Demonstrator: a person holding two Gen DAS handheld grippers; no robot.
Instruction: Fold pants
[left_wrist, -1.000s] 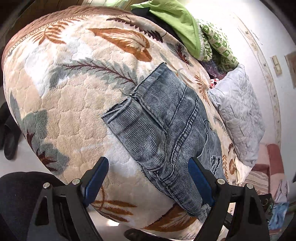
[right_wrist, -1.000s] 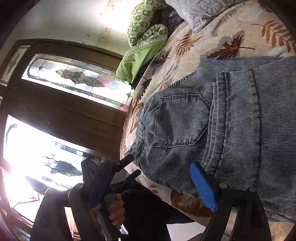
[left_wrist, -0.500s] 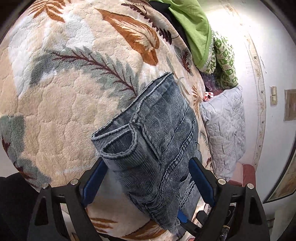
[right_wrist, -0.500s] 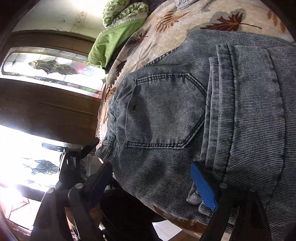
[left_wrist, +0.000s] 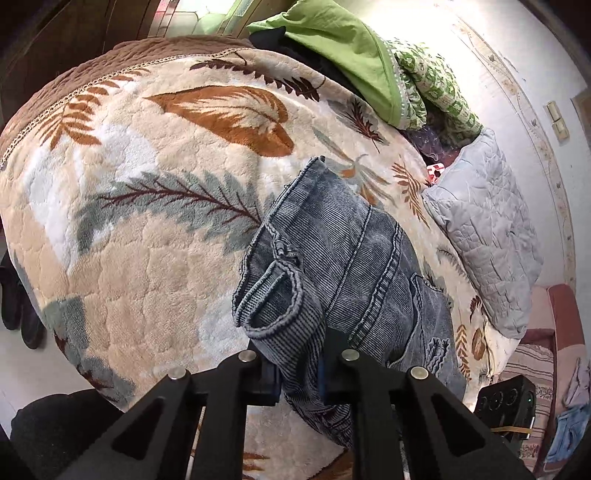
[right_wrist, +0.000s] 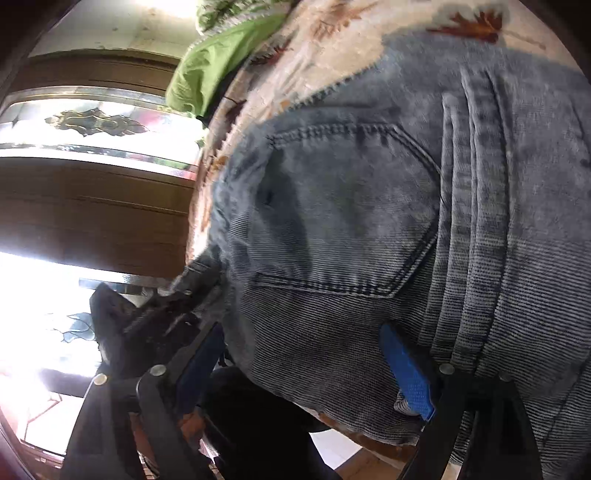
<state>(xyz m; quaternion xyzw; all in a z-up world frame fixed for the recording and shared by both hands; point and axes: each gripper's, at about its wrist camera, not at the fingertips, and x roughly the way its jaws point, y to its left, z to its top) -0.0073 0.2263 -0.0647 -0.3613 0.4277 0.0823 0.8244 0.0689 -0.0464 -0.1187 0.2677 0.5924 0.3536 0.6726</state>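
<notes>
Covering the whole bed (left_wrist: 129, 229) with a leaf-print blanket, grey pants (left_wrist: 354, 258) folded over near the front edge. Heaped green bedding (left_wrist: 343, 48) and a grey quilted pillow (left_wrist: 487, 229) along the far edge. Clamped tight on a bunched hem, left gripper (left_wrist: 299, 373). Spread wide, right gripper (right_wrist: 303, 369), pants waist between the fingers, nothing pinched.

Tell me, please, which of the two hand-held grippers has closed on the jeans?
The left hand-held gripper: its jaws pinch the jeans near the hem. The right hand-held gripper is wide open.
</notes>
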